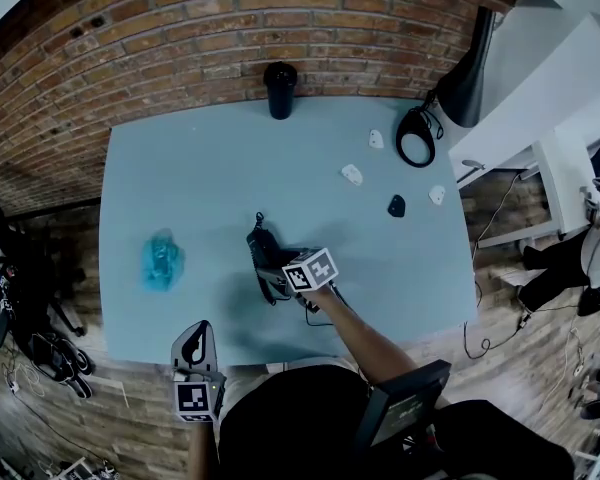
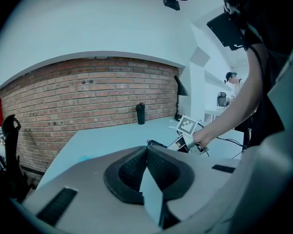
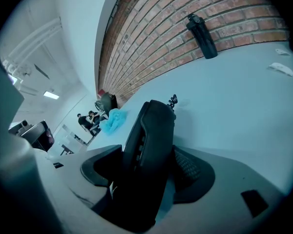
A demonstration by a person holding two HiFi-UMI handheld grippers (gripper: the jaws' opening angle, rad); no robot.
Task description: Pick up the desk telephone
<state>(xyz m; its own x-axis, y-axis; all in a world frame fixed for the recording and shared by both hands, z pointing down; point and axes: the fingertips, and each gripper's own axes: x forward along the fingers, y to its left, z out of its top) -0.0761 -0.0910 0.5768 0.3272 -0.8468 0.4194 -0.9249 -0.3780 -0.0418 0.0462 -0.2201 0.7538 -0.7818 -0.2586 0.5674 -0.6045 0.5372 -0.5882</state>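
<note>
The black desk telephone is just right of the middle of the pale blue table. My right gripper is shut on it. In the right gripper view the telephone's dark body stands up between the jaws, and its coiled cord shows behind it. My left gripper hovers at the table's front edge, left of the telephone and apart from it. Its jaws are shut with nothing between them. From the left gripper view, the right gripper's marker cube shows over the telephone.
A black bottle stands at the table's far edge by the brick wall. A crumpled blue thing lies at the left. A black lamp, small white pieces and a small black piece are at the right.
</note>
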